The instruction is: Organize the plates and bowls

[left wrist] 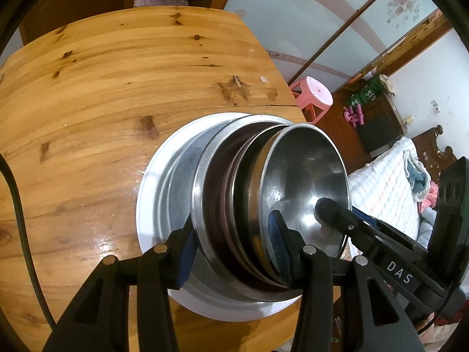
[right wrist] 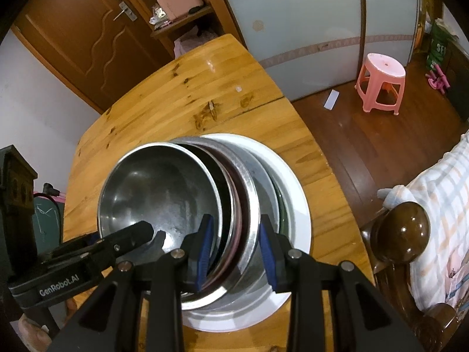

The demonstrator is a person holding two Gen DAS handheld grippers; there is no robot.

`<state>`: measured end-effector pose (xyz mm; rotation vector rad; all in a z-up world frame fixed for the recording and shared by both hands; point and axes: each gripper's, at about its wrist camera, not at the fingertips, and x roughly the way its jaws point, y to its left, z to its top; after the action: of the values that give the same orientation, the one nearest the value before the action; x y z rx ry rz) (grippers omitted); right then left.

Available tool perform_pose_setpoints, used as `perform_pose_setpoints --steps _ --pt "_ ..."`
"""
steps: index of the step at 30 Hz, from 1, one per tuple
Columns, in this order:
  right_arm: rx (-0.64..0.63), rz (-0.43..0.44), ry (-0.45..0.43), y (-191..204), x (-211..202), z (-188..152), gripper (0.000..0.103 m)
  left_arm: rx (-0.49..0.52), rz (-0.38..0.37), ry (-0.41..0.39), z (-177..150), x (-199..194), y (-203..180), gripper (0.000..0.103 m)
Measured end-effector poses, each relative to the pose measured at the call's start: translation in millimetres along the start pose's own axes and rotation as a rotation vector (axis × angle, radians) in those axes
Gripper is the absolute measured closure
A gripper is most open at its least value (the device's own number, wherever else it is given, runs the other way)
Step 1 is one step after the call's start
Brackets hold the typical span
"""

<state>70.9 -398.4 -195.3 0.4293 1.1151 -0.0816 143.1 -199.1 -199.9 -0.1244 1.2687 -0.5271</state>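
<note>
A nested stack of steel bowls stands inside a white plate near the table's edge; it also shows in the right wrist view, with the white plate under it. My left gripper is shut on the stack's rims, one pad outside the largest bowl, the other inside the top bowl. My right gripper clamps the rims on the opposite side in the same way. Each gripper's finger shows inside the top bowl in the other's view.
The round wooden table stretches beyond the stack. A pink plastic stool stands on the floor past the table edge. A bed with a wooden post is close on the right.
</note>
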Motion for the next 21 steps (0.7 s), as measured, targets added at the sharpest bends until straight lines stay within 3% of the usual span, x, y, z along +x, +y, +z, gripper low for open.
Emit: perform_pose_setpoints --steps 11,14,16,21 --pt "-0.033 -0.017 -0.009 8.0 3.9 -5.4 0.065 0.022 0.021 -0.009 -11.0 0.2 -2.1 0.054" --pt "-0.051 -0.036 -0.010 12.3 3.8 -7.8 0.063 0.038 0.045 -0.042 -13.1 -7.9 -3.6 0.042" --pt "-0.048 -0.029 -0.008 12.7 3.2 -8.7 0.060 0.047 0.068 -0.075 -13.6 -16.4 -5.0 0.027" --pt "-0.020 -0.021 -0.042 8.8 -5.1 -9.6 0.060 0.042 0.110 -0.106 -17.3 -30.2 -2.5 0.018"
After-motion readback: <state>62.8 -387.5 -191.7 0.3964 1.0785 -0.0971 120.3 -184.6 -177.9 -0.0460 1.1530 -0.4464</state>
